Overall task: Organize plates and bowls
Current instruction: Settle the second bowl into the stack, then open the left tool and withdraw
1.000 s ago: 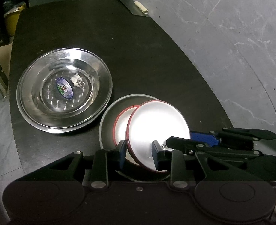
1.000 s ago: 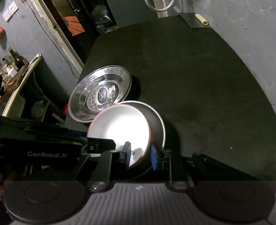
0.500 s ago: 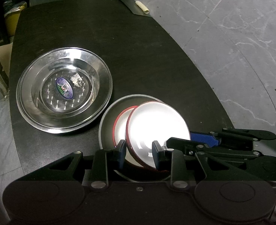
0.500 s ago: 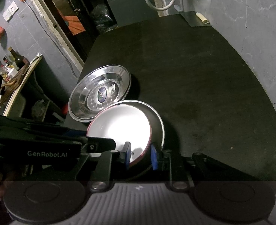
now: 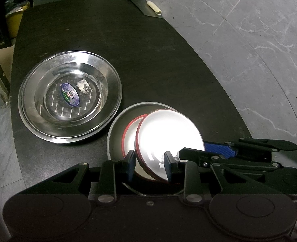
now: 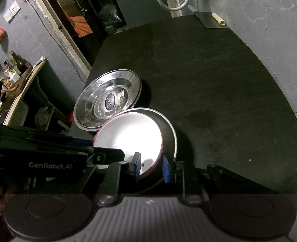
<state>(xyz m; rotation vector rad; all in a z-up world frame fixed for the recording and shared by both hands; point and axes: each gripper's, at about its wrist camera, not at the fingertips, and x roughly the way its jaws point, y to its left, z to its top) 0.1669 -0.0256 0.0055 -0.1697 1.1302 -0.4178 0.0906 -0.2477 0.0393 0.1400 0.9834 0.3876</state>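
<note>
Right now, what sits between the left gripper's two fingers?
In the left wrist view, the rim of the tilted red-rimmed white bowl sits between the left gripper fingers, inside the grey metal bowl.

Dim room, grey marbled floor tiles (image 5: pixel 255 46) beside a black tabletop (image 5: pixel 148 56). Grey wall (image 6: pixel 27 34) at left, with a pale switch plate (image 6: pixel 12 11) and a thin cable running down; dark doorway (image 6: pixel 72 4) next to it. Bottles crowded on a wooden side shelf (image 6: pixel 17 76); white hose (image 6: pixel 172 0) coiled behind.

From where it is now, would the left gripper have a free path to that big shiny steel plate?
Probably yes. The steel plate lies open on the black table, nothing across it, but the left gripper straddles the red-rimmed bowl and must clear it first.
</note>
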